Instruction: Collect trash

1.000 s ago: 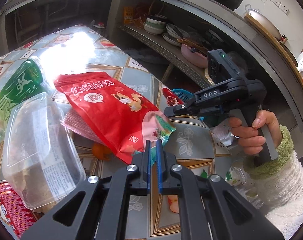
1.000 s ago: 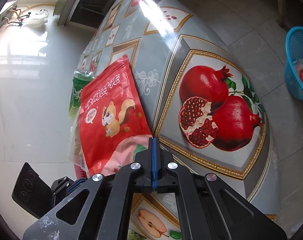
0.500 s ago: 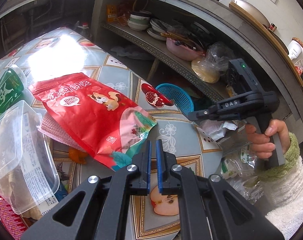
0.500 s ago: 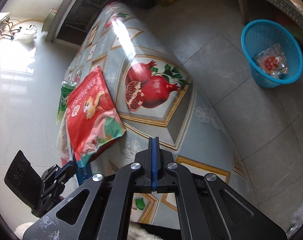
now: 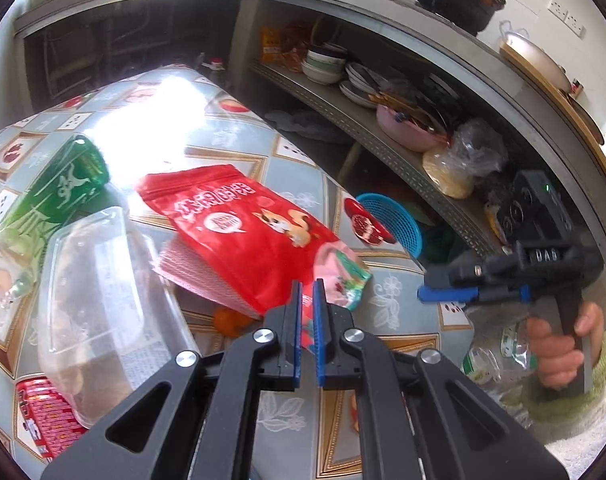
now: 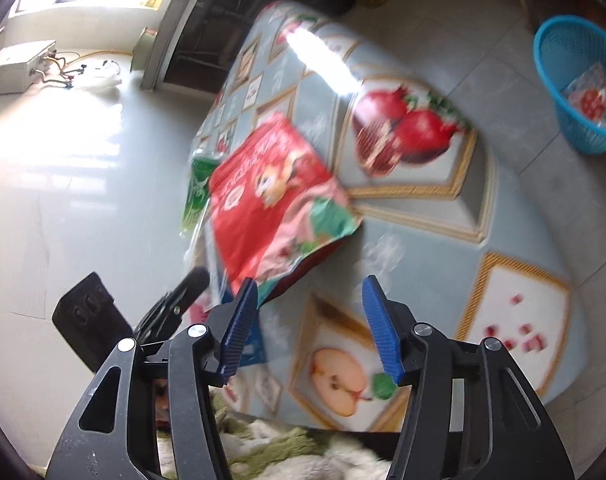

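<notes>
A red snack bag [image 5: 247,240] with a squirrel print is lifted off the patterned table; it also shows in the right wrist view [image 6: 275,200]. My left gripper [image 5: 308,292] is shut on the bag's near corner. My right gripper [image 6: 309,300] is open and empty, just in front of the bag's lower edge; it shows in the left wrist view [image 5: 427,286] to the right of the bag. A blue trash basket [image 6: 575,84] stands on the floor beyond the table, with a wrapper inside; it also shows in the left wrist view [image 5: 391,220].
A clear plastic box [image 5: 99,304], a green bottle [image 5: 59,192], a pink cloth [image 5: 199,272], a small orange fruit [image 5: 229,320] and a red packet [image 5: 43,416] lie on the table [image 6: 503,264]. Kitchen shelves [image 5: 363,132] with dishes stand behind.
My right gripper has opened and swung back toward the bag. My left gripper has closed in on the bag's corner and the bag sits higher, nearer the camera.
</notes>
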Tool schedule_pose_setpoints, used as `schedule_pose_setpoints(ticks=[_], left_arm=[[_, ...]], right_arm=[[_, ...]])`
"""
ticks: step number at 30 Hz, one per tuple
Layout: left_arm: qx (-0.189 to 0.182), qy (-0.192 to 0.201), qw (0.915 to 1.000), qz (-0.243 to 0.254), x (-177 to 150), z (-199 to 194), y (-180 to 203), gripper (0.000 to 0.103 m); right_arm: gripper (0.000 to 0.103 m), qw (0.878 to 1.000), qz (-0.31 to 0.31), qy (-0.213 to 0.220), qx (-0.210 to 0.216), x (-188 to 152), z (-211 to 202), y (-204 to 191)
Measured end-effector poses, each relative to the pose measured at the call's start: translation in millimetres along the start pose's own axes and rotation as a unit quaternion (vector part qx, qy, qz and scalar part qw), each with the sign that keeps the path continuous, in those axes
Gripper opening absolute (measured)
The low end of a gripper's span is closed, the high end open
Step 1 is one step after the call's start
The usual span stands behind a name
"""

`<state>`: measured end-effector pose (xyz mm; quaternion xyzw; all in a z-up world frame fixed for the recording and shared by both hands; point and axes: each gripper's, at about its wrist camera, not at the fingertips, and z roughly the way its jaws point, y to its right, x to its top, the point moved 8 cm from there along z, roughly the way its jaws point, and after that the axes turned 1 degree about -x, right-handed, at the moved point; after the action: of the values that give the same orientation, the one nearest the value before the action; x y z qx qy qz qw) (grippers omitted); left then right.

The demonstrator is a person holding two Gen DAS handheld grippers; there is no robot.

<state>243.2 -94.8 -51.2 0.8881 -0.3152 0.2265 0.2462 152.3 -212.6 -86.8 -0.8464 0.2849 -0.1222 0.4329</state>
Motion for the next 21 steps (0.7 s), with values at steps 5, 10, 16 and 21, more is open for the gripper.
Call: schedule_pose_setpoints(ticks=[5, 10, 16, 21], left_arm=[[0.008, 0.014, 0.9998, -0.015, 5, -9, -13, 0.005], [0.013, 0.024, 0.9993, -0.027, 5, -19, -25, 0.005], [0.012, 0.028, 0.9988, -0.039, 4, -24, -32, 0.005], [0.008, 0.029, 0.9987, -0.042, 3, -24, -34, 0.005]], right_arm=[[0.054, 0.998, 0.049, -0.028, 0.035, -9, 28, -2], [0.054, 0.995, 0.084, -0.039, 0.04, -3, 45, -2], [0.05, 0.992, 0.119, -0.028, 0.042, 7, 55, 1], [0.039, 0.988, 0.146, -0.023, 0.049, 11, 57, 10]])
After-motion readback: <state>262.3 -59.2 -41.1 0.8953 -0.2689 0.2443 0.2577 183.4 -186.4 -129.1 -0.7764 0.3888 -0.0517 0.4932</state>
